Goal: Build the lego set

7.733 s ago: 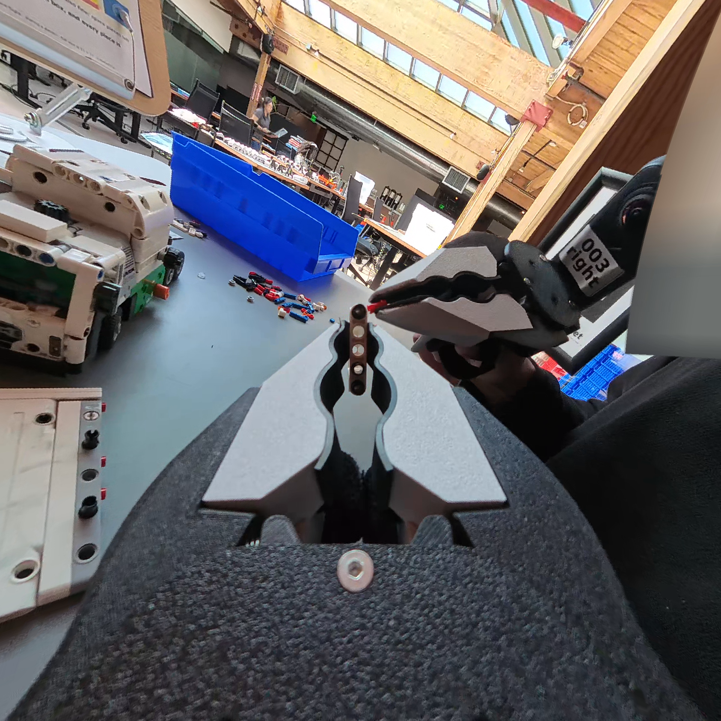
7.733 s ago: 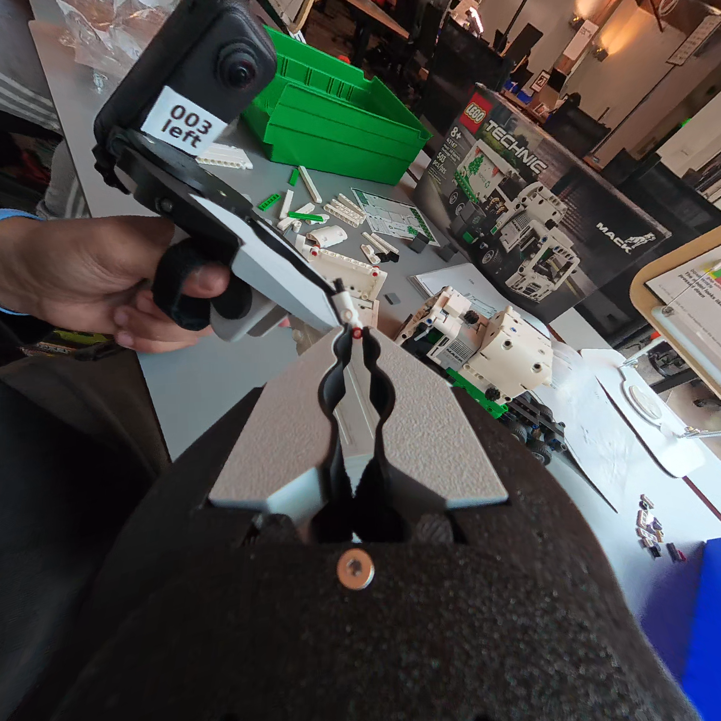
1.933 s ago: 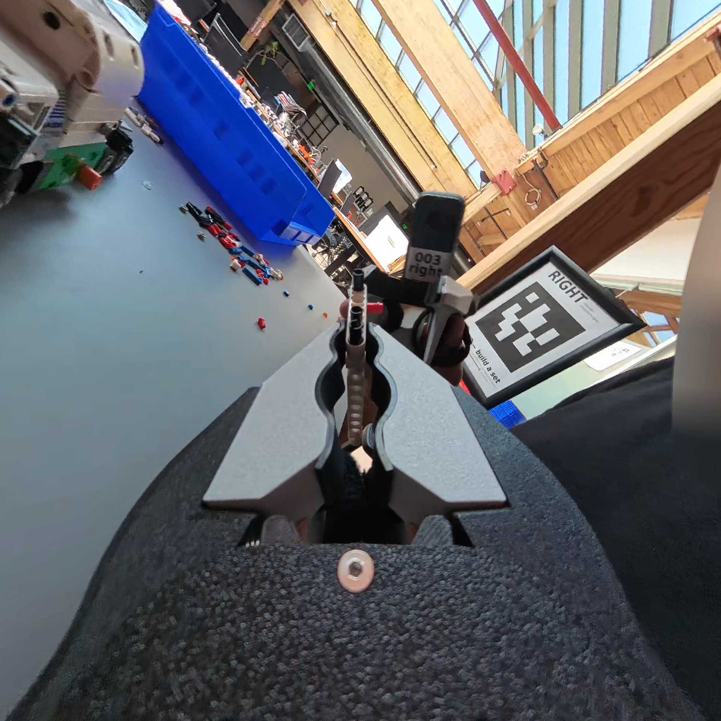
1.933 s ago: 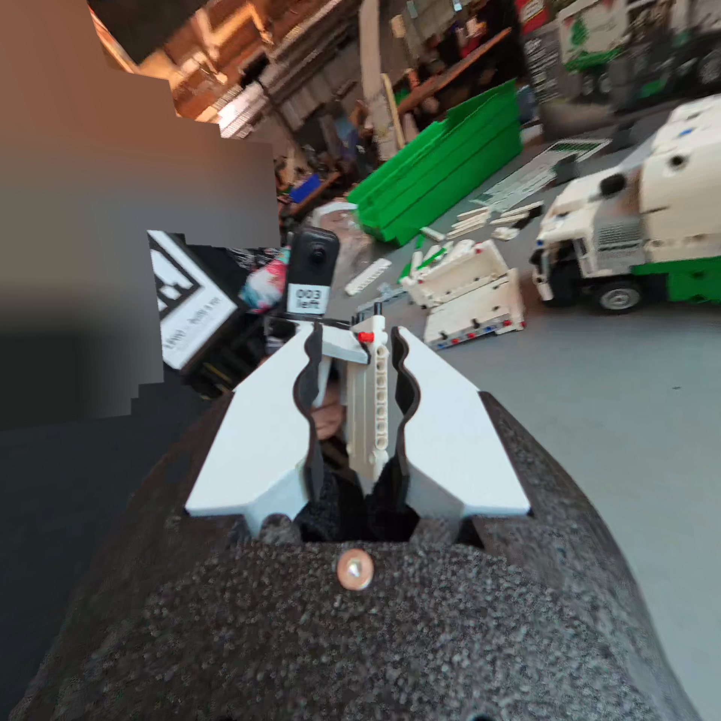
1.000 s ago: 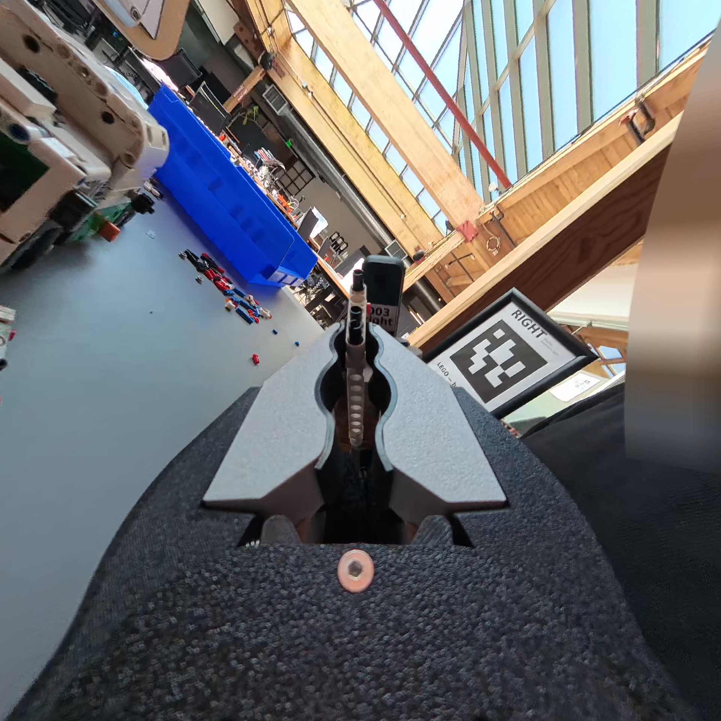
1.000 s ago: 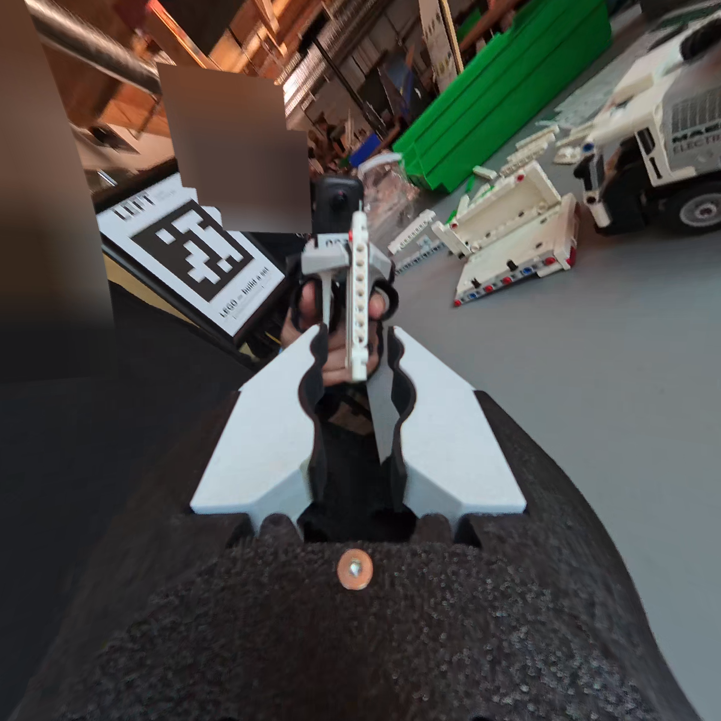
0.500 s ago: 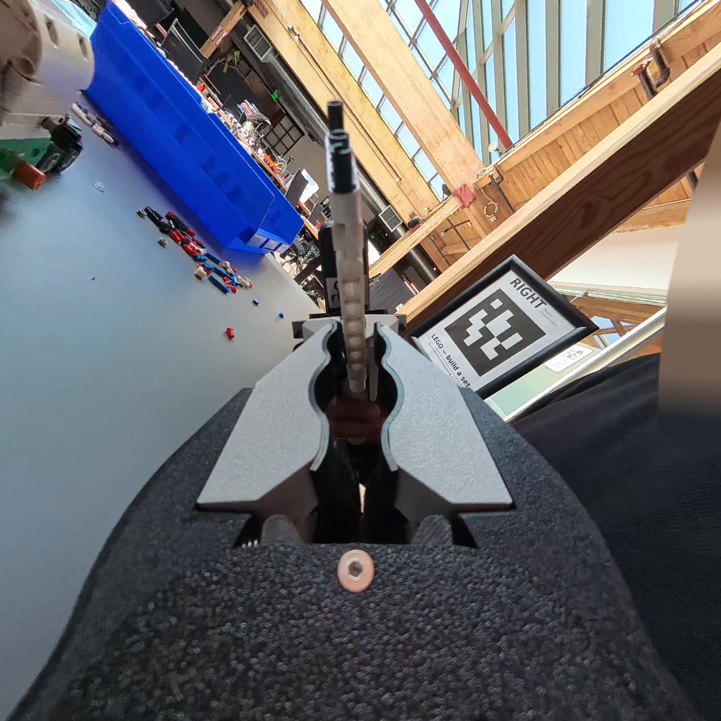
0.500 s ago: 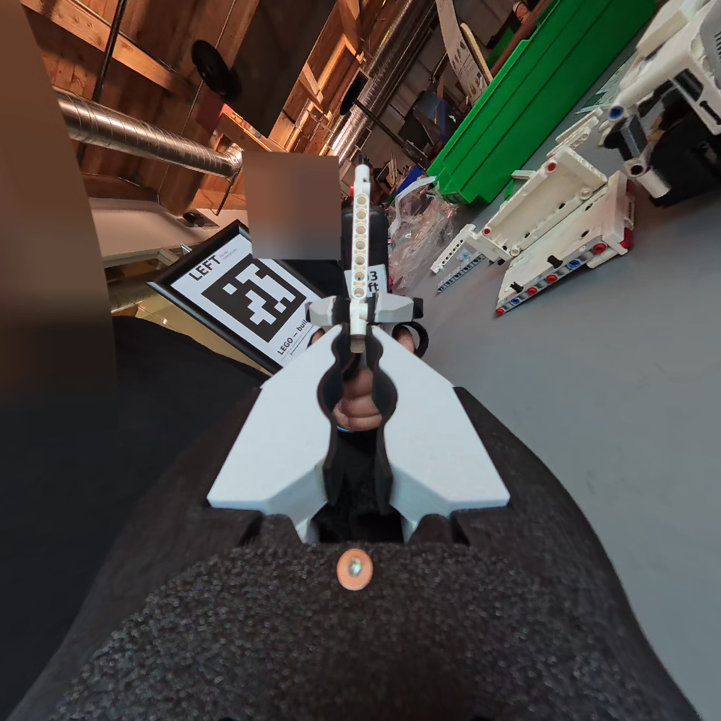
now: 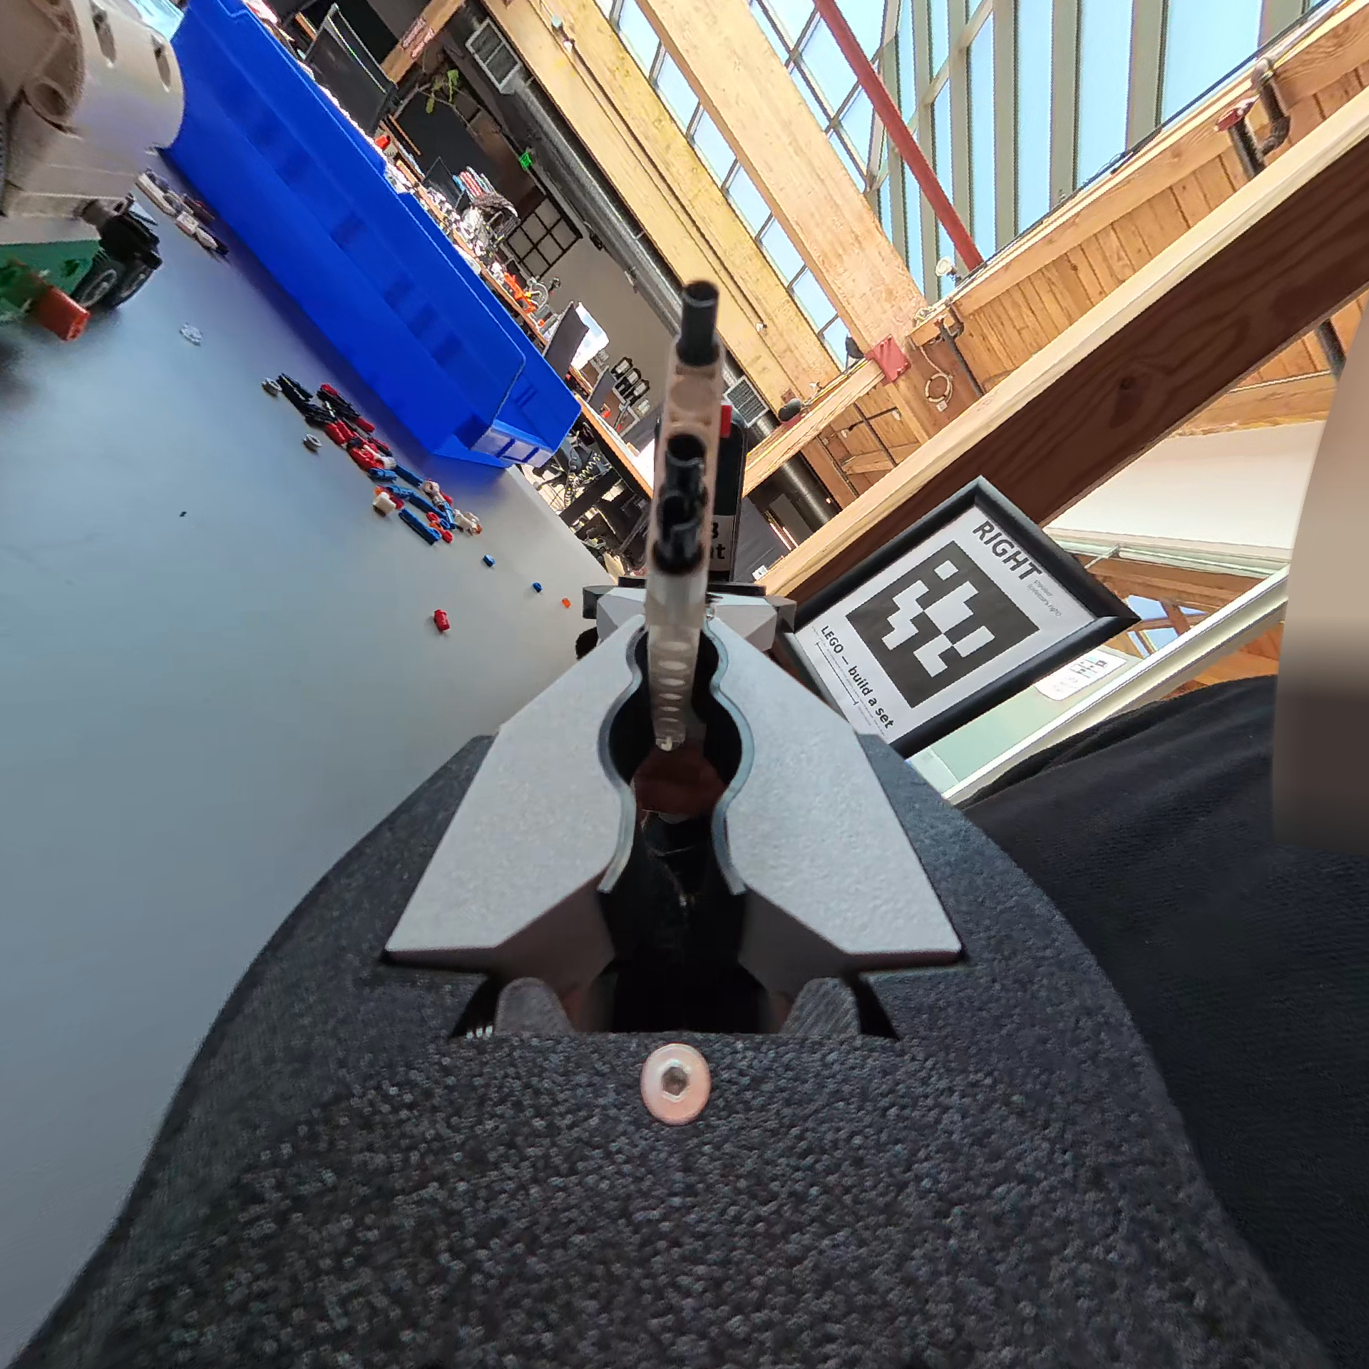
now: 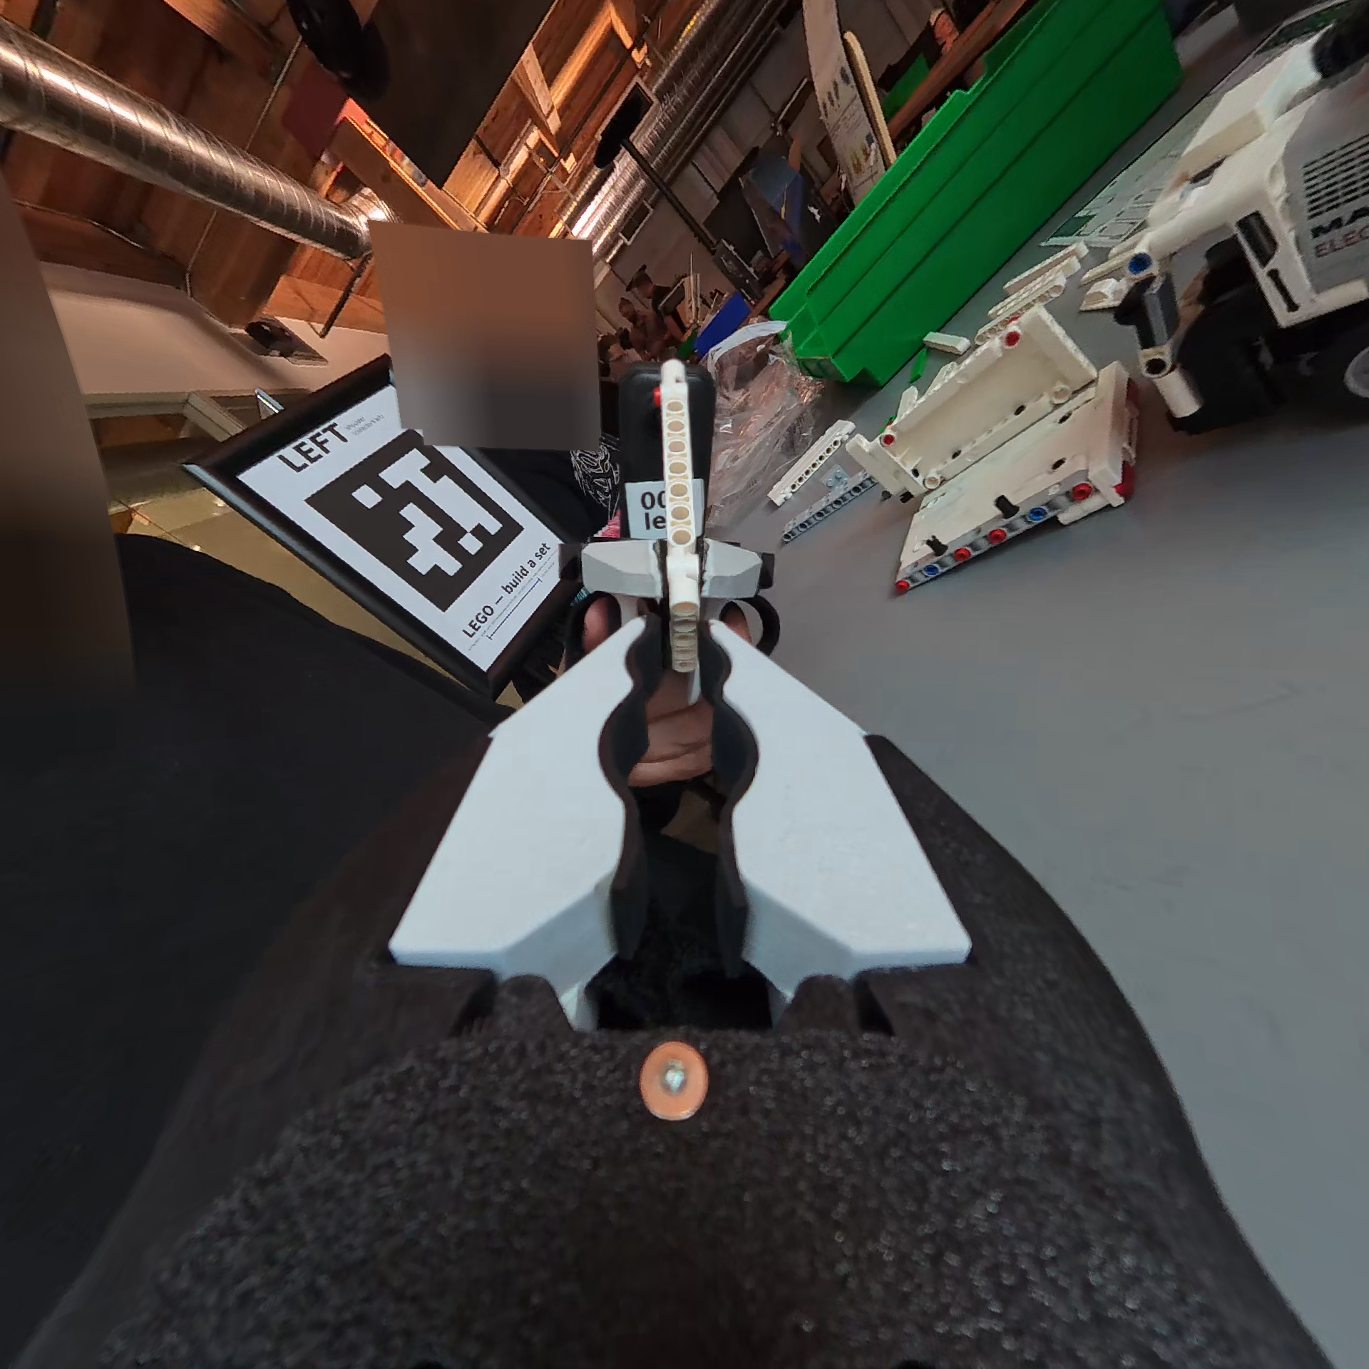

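Note:
A long white beam with holes (image 9: 693, 404) stands upright between my two grippers, which face each other above the grey table (image 9: 185, 704). Black pins (image 9: 678, 496) sit in its upper part. My left gripper (image 9: 675, 637) is shut on the beam near its lower end. In the right wrist view the beam (image 10: 678, 459) rises from my right gripper (image 10: 680, 644), which is shut on its bottom end. The left gripper (image 10: 678, 570) clamps it just beyond. A red pin (image 10: 657, 395) shows at the beam's top. A hand (image 10: 667, 748) shows behind the fingers.
A blue bin (image 9: 355, 222) and scattered small pins (image 9: 370, 444) lie on the table. Green bins (image 10: 963, 185), a white panel assembly (image 10: 1015, 459) and a white toy truck (image 10: 1259, 185) stand at the right. Framed marker signs (image 9: 948, 615) (image 10: 415, 511) stand near me. My two grippers' fingertips are within a few centimetres of each other. Both grippers' tips are roughly 15 centimeters from the white toy truck (image 10: 1259, 185).
A second ago my left gripper held the beam deep and my right stood open around it. The right shut on its end, the left loosened, the beam slid out, and the left shut again.

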Demonstrator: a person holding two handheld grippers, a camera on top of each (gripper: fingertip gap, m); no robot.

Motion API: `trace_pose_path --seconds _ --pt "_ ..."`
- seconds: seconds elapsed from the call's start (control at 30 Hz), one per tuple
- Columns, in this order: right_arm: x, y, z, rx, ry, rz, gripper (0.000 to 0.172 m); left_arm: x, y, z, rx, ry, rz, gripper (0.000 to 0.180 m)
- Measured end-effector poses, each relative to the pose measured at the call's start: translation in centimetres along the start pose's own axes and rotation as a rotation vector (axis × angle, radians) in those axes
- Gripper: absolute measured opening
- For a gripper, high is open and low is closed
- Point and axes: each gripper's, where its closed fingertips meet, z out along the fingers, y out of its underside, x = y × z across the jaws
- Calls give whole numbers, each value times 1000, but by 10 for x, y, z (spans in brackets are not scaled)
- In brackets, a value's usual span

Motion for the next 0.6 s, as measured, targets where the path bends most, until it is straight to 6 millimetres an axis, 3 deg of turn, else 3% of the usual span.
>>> trace_pose_path --seconds 0.6 --pt "8 3 8 13 -46 139 6 -6 7 -9 -144 -25 76 0"
